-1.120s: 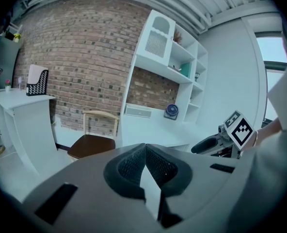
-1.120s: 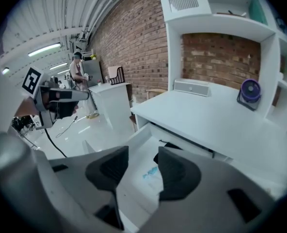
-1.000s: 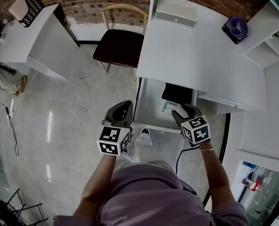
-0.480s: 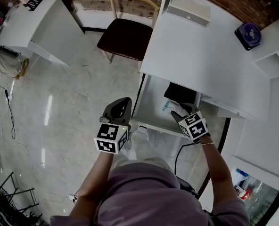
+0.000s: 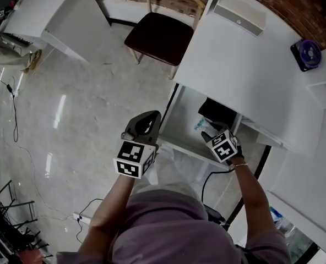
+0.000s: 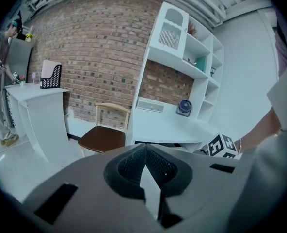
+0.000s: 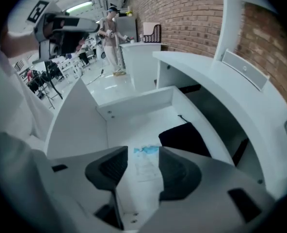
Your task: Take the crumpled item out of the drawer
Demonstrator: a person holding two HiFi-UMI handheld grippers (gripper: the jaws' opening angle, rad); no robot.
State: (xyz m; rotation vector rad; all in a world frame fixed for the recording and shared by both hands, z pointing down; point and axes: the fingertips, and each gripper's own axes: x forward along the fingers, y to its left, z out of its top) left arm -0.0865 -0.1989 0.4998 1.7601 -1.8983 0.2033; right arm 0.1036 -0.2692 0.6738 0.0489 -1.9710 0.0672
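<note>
You held your left gripper (image 5: 150, 117) out ahead, tilted slightly down, its jaws together and empty. Your right gripper (image 5: 213, 132) pointed steeply down, arm stretched forward, jaws apart, gripping nothing.

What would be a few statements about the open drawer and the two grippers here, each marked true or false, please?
1. The drawer is pulled open. True.
2. The crumpled item hangs from the right gripper. False: it lies on the drawer floor, and the jaws stand apart above it.
3. The left gripper is shut with nothing between its jaws. True.
4. The chair stands on top of the desk. False: it stands on the floor beside the desk.
5. A black thing lies in the drawer next to the crumpled item. True.
</note>
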